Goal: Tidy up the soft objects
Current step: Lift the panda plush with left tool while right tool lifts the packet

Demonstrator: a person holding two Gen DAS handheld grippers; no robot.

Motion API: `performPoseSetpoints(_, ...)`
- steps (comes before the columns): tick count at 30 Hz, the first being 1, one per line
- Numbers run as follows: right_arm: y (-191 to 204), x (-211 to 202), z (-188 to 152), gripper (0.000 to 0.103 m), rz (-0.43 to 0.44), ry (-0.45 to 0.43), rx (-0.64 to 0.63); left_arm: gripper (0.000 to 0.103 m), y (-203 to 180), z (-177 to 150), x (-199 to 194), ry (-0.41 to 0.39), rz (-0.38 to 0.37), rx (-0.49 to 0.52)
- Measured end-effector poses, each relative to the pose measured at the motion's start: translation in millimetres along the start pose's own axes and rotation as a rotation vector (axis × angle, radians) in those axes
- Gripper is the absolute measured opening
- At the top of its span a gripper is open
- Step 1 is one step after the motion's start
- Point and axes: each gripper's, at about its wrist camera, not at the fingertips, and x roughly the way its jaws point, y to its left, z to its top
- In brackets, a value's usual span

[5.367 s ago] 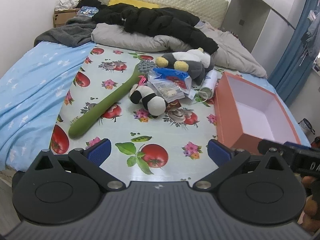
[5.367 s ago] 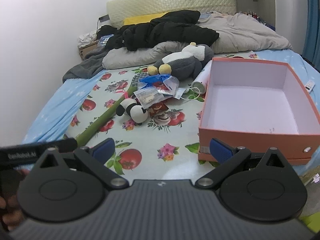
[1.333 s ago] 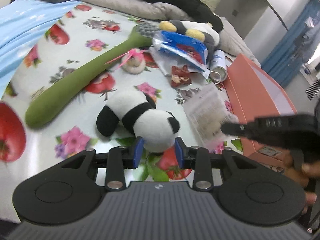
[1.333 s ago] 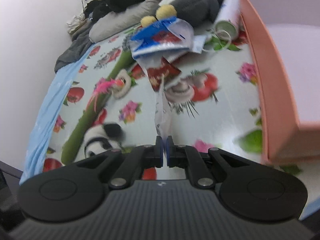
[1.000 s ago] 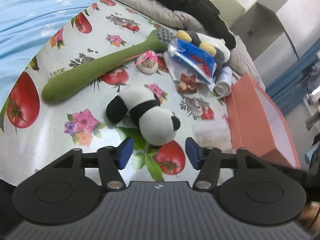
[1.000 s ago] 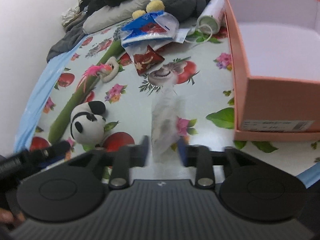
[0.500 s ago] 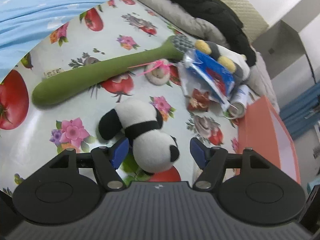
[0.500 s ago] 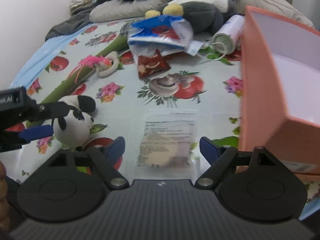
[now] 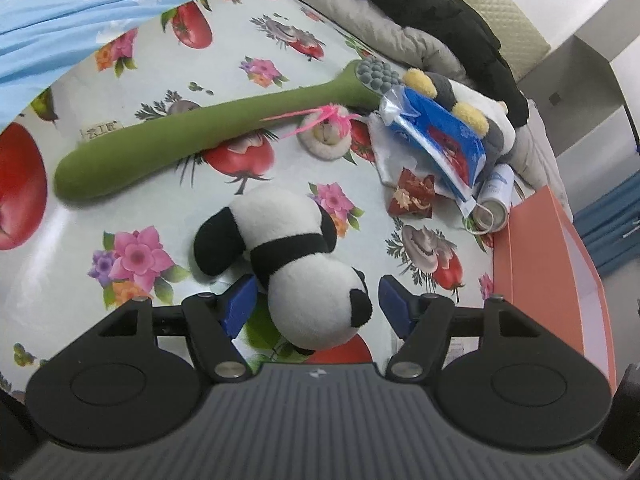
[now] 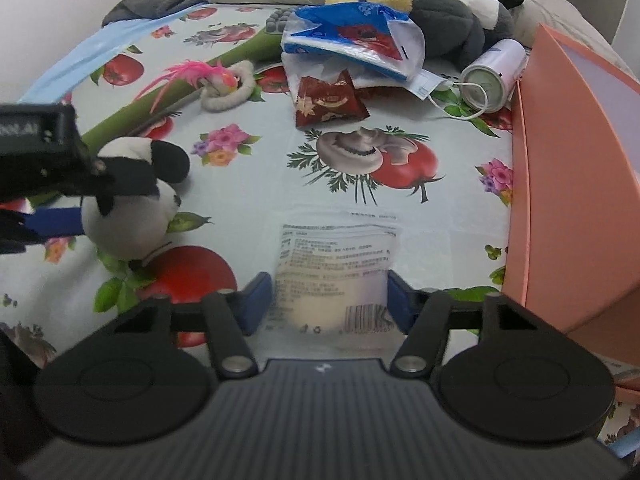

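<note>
Panda plush [image 9: 304, 264]: lies on the fruit-print cloth [image 9: 168, 52] near its front edge, head toward you; it sits between your left gripper [image 9: 316, 304] fingers
Left gripper: jaws stand apart on either side of the panda's head; the left pad is just beside the plush, the right pad is clear of it; you are not clamping it
Clear packet [image 10: 336, 268]: flat on the cloth near the front edge, printed side up, just beside the orange box [image 10: 576, 184]
Right gripper [image 10: 330, 300]: jaws are closing with the packet's near end between them; the pads sit at its two sides, and you cannot tell that they press it yet
Orange box: open, at the right edge of the cloth
Green plush stick [image 9: 192, 140]: long, lying slantwise toward the back of the cloth, a pink-tufted ring toy [image 9: 326, 136] touching it
Far pile: blue and red bag [image 10: 348, 40] over a grey penguin plush [image 10: 444, 16]; red wrapper [image 10: 328, 98] in front; white can [image 10: 494, 74] on its side by the box
</note>
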Motion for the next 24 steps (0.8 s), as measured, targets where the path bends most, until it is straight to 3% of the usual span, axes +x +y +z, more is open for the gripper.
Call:
performPoseSetpoints(3, -1, -2, 1, 0.050, 0.005, -0.003, 0.011, 0.059, -2, -2, 3, 0.008, -0.007, 0.012)
performPoseSetpoints(7, -6, -9, 1, 0.043, 0.008, -0.012, 0.033, 0.057, -6, -4, -1, -0.003, -0.001, 0.043)
performPoseSetpoints(15, -14, -42, 7, 0.043, 0.027, -0.070, 0.084, 0.055, -14, -8, -23, -0.031, -0.024, 0.114)
performPoseSetpoints(24, -19, -112, 19, 0.043, 0.078, -0.187, 0.128, 0.056, -38, -7, -83, -0.093, -0.061, 0.214)
